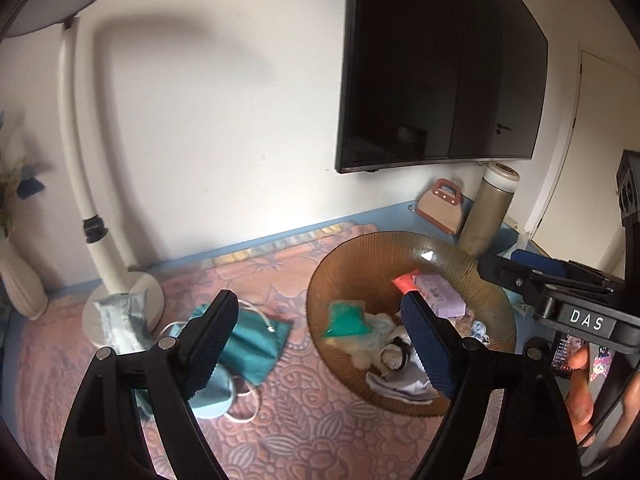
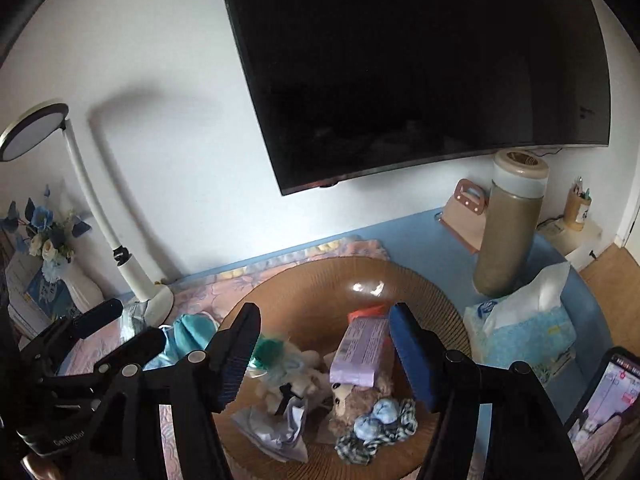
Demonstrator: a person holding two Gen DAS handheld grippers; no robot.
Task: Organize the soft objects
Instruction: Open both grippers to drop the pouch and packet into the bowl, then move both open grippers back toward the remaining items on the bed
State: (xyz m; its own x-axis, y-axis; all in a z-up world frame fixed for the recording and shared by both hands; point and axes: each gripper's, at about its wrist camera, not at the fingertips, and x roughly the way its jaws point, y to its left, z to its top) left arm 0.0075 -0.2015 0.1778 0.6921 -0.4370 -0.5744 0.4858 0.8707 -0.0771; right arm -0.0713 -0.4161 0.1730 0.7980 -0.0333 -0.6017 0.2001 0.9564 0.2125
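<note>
Left gripper (image 1: 320, 344) over the bench, jaws apart, empty, between teal masks (image 1: 256, 340) and bowl (image 1: 352, 256). Right gripper (image 2: 324, 354) above the bowl, jaws apart, empty. In the bowl: plush bear (image 2: 352, 396), purple pack (image 2: 360, 350), scrunchie (image 2: 384, 428).

We see a plain white wall (image 2: 168, 60) with a large dark TV (image 2: 420, 68) mounted on it, screen off. A blue counter (image 2: 436, 248) runs along the wall, partly covered by a pink patterned cloth (image 1: 280, 432). A white gooseneck desk lamp (image 2: 100, 216) stands at the left and casts a soft shadow on the wall. A white vase (image 1: 18, 280) with blue flowers (image 2: 44, 224) sits further left. Near the TV's lower edge stands a tall beige cylinder (image 2: 508, 224). At far right we note a white door (image 1: 592, 152) and wood floor (image 2: 612, 276). Light is dim daylight.
</note>
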